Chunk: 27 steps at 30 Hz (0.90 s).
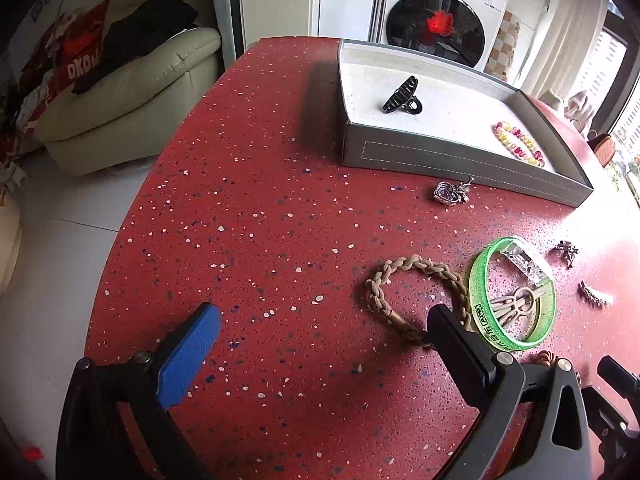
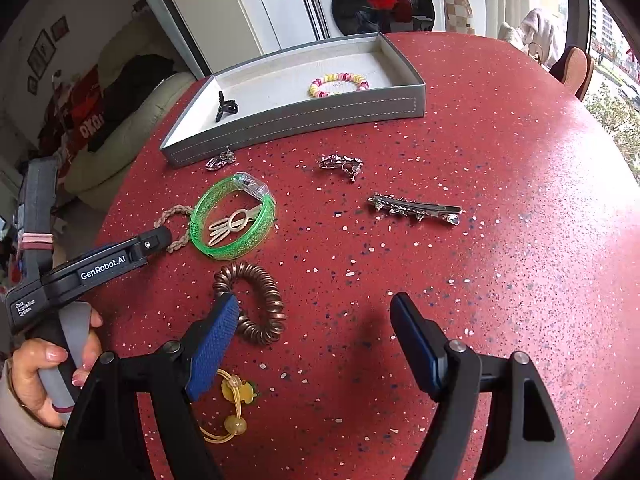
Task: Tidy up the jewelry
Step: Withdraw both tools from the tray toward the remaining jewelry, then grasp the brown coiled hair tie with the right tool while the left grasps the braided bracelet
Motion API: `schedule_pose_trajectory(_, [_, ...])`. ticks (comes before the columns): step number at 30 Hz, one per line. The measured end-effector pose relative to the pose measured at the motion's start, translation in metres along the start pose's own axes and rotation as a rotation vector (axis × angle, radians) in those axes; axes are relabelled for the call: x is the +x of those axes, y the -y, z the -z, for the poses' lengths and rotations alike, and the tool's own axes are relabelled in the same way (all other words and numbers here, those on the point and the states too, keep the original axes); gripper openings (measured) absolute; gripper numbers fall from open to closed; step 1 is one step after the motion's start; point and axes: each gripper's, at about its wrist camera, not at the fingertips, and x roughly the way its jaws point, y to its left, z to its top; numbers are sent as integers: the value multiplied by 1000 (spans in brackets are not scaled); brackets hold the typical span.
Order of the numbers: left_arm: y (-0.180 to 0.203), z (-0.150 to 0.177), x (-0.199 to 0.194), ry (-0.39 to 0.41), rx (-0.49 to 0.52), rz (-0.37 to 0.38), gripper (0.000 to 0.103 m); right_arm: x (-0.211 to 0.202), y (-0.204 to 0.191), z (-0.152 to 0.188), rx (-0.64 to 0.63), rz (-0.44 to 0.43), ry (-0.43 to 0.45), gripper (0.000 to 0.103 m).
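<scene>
**Braided band lies under the left gripper's right finger; tray sits beyond**

The grey shallow cardboard tray (image 1: 460, 160) with a white lining serves as the landmark. It already holds a black claw hair clip (image 1: 402, 96) and a pink-and-yellow beaded bracelet (image 1: 520, 144). On the near side of the tray, on the red speckled tabletop (image 1: 260, 220), the loose pieces wait.

The left gripper (image 1: 320, 344) is spread wide and holds nothing. The beige braided cord bracelet (image 1: 416, 292) lies nearer than the tray and to the right of the gripper's centre line; its right finger overlaps the loop's near edge, so the jaws do not yet straddle it. The loop's long axis runs roughly towards the tray. The green glittery plastic bangle (image 1: 512, 292) touches it on the right, with a pale metal hair clip (image 1: 516, 300) inside it.

The right gripper (image 2: 316, 328) is also spread and empty. The coppery spiral coil hair tie (image 2: 256, 304) lies just beside its left finger, so the left hand appears closer to the braid and the right to the coil.
</scene>
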Motion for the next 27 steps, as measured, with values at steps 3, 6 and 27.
schedule_pose_trajectory(3, [5, -1, 4, -3, 16, -18, 103, 6, -8, -1, -34, 20, -11, 81])
schedule_pose_trajectory(6, [5, 0, 5, 6, 14, -14, 103, 12, -14, -1, -69, 45, -17, 81])
schedule_pose_trajectory(27, [26, 9, -13, 59, 121, 34, 68, 9, -22, 6, -114, 54, 2, 15])
